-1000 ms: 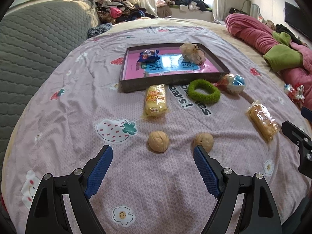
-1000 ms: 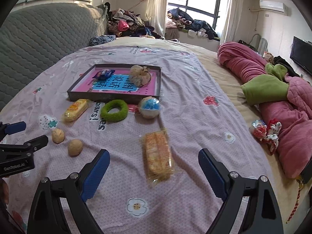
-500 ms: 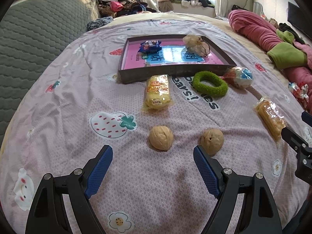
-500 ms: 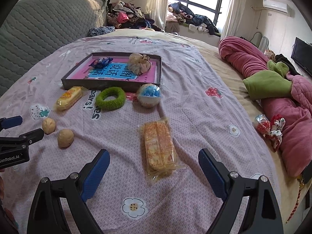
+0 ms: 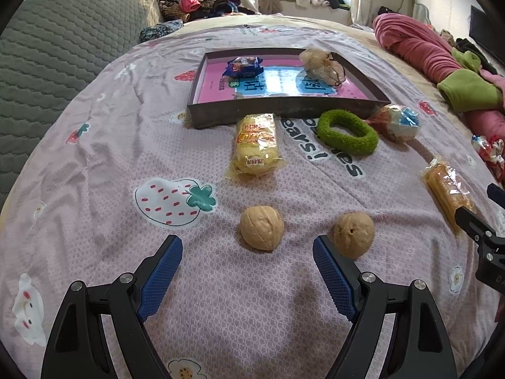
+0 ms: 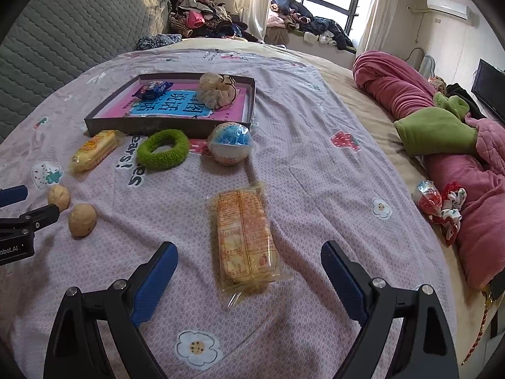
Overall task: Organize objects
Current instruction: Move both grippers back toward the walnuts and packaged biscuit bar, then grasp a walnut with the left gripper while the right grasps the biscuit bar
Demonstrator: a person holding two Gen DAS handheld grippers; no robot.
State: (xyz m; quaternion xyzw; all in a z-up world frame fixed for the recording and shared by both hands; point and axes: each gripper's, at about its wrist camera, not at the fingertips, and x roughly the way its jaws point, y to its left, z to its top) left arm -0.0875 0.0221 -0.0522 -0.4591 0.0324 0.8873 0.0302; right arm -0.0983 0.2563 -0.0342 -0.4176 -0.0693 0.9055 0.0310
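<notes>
Bare sheet (image 5: 252, 300) ahead; right walnut (image 5: 354, 234) crowds approach to left walnut (image 5: 261, 227).

Each gripper, left gripper (image 5: 247, 248) and right gripper (image 6: 249, 254), has matte black angular arms with triangular cut-outs and silver screw heads, tipped by blue textured pads (image 5: 161, 274), one body bearing white lettering.

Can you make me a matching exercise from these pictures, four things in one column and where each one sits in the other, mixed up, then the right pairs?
Things:
1. blue snack packet
2. green ring
3. left walnut
4. orange cracker pack

Places:
A. between the right gripper's open fingers
B. inside the tray
C. ahead of the left gripper, between its fingers
D. on the bedsheet, just outside the tray's front wall

Pairs: 1-B, 2-D, 3-C, 4-A
</notes>
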